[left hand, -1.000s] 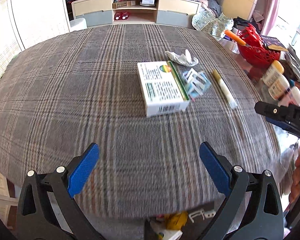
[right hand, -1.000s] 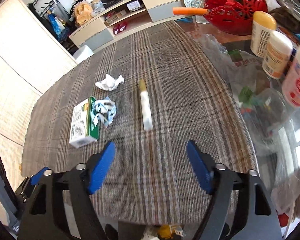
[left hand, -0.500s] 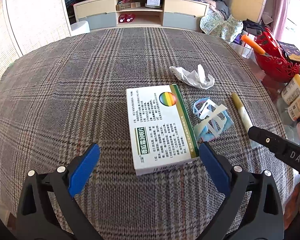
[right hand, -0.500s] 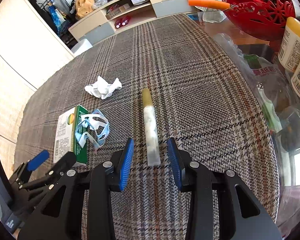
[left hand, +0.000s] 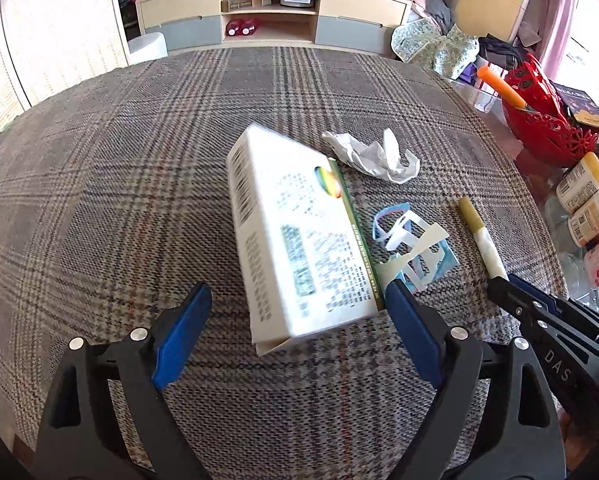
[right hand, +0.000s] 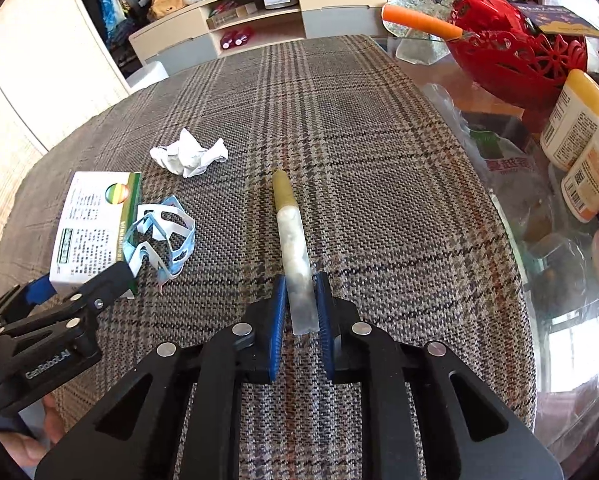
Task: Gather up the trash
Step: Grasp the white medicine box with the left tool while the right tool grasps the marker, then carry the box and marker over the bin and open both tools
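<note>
Your left tool (left hand: 295, 320) has been narrowing, jaws wide about the box (left hand: 299, 236) on the table (left hand: 99, 184). Right of the box, your right tool (right hand: 301, 300) has been closing and pinches the tube (right hand: 293, 248).

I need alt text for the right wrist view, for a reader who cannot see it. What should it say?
The right tongs close on the near end of a slim tube lying on a plaid cloth. To the left lie a crumpled tissue, a blue-white plastic strip and a white box, which the left tongs reach.
</note>
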The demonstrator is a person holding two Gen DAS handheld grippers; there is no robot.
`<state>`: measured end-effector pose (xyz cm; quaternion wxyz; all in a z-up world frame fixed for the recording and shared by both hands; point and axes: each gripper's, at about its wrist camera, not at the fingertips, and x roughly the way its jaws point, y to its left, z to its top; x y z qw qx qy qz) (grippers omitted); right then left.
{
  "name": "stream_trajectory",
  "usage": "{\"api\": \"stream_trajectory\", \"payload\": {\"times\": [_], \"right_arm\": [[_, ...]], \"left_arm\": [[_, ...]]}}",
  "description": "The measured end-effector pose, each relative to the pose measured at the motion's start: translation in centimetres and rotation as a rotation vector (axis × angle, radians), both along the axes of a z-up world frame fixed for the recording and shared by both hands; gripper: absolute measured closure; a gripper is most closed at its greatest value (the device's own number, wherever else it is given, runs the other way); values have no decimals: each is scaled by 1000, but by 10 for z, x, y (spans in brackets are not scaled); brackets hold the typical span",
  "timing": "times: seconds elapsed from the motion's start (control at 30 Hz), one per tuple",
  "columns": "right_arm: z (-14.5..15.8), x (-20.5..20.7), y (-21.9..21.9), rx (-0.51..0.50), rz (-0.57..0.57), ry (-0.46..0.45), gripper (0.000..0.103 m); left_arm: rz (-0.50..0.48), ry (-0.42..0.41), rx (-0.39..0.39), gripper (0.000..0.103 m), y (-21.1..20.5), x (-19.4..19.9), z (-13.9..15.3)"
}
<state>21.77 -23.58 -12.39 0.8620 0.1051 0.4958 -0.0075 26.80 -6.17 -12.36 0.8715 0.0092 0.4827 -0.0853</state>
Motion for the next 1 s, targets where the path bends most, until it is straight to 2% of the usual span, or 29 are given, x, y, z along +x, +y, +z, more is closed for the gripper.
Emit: {"api": "stream_trajectory", "payload": {"times": [0.1,0.17,0.2,0.5,0.7,1.0], "right_arm": [[1,-2,-3,3,7,6,87],[1,-4,-5,5,10,5,89],[1,-6,-6,4,8,3,89],[4,-32,-13,4,-6,8,89],[7,-73,-12,52,9,13,89],[4,-151,-8,85,28,42,89]], "left_arm": [[-5,-9,14,21,-4,0,-1],[2,3,1,29,-1,3,-5],[11,10,-5,37,1,5,-7],[-14,-5,-8,39,11,-10,-7],[-36,0,-3,39,21,-55,-4],[-61,11,-23,39,42,-157,-3]]}}
